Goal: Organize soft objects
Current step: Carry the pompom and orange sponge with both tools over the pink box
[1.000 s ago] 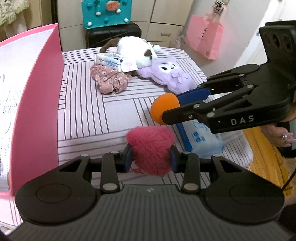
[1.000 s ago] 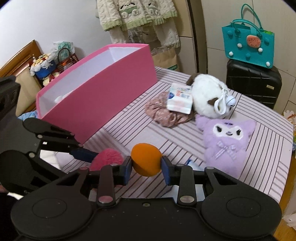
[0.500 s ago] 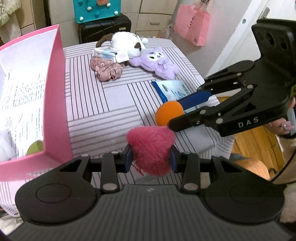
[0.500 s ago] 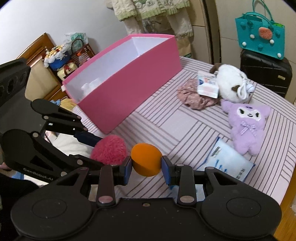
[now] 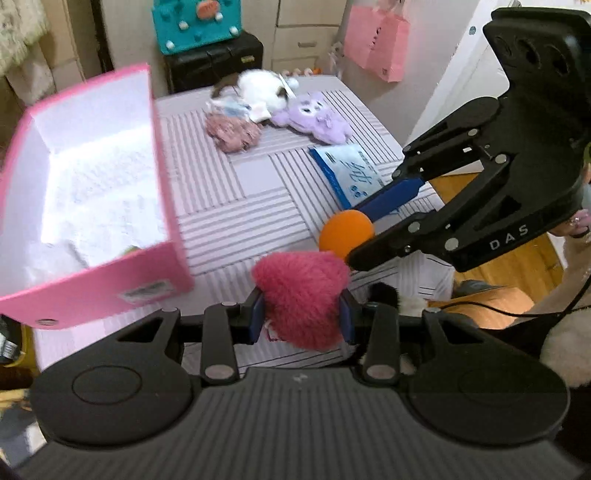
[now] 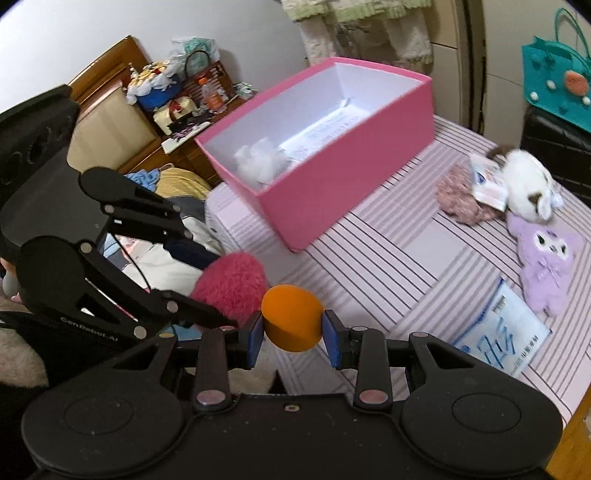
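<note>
someone's bedroom at home, striped pink bedsheet [image 6: 388,258], wooden headboard [image 6: 107,74] with a cluttered nightstand [image 6: 184,96], teal tote bag [image 5: 195,22] on a black suitcase [image 5: 214,59], fuzzy pajamas [image 6: 354,26] hanging on the wardrobe, plushies around

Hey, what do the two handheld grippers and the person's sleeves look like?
Both grippers, left and right, are matte black linkages with silver rivets and blue finger pads. The right one is lettered DAS. A thin black cable trails past a fluffy cream sleeve.
</note>
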A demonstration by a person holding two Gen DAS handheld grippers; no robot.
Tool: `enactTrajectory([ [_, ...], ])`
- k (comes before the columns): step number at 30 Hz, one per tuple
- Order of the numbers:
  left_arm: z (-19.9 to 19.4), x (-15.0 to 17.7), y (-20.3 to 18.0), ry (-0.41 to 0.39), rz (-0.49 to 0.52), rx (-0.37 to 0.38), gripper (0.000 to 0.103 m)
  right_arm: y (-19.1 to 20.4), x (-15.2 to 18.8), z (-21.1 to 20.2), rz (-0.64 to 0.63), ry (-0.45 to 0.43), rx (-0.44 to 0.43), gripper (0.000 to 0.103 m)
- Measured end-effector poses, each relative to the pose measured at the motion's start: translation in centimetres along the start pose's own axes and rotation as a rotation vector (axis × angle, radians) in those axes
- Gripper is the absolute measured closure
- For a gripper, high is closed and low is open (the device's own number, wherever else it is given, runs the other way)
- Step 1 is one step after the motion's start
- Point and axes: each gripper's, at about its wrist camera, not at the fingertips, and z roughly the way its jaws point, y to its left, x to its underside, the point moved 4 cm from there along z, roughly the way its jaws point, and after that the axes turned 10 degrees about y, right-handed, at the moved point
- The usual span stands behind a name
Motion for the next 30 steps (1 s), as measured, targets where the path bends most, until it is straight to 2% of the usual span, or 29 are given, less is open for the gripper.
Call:
enactTrajectory([
  [5,-3.8,0.2,2.0,-0.079,0.004,-0.069,0.064,2.4,-1.2,-0.9,-0.046,-0.025,0.009,0.063],
  [16,-8.5,-1.3,7.4,-0.229,-0.014,-0.104,0.064,6.1,-5.8,-1.5,-0.151,-0.149,0.002,0.063],
  [24,-6.6,-4.4,12.7,-0.260,-0.063,-0.114,0.064,5.3,-11.0,-0.6,-0.200,-0.237,0.095,0.063],
  [27,-4.7,-5.5,15.3,-0.229,-0.115,-0.101,0.063,4.4,-13.2,0.5,-0.223,-0.243,0.138,0.063],
  [30,-2.1,-6.6,17.8,-0.175,-0.163,-0.112,0.063,3.4,-15.7,2.2,-0.248,-0.213,0.156,0.063],
])
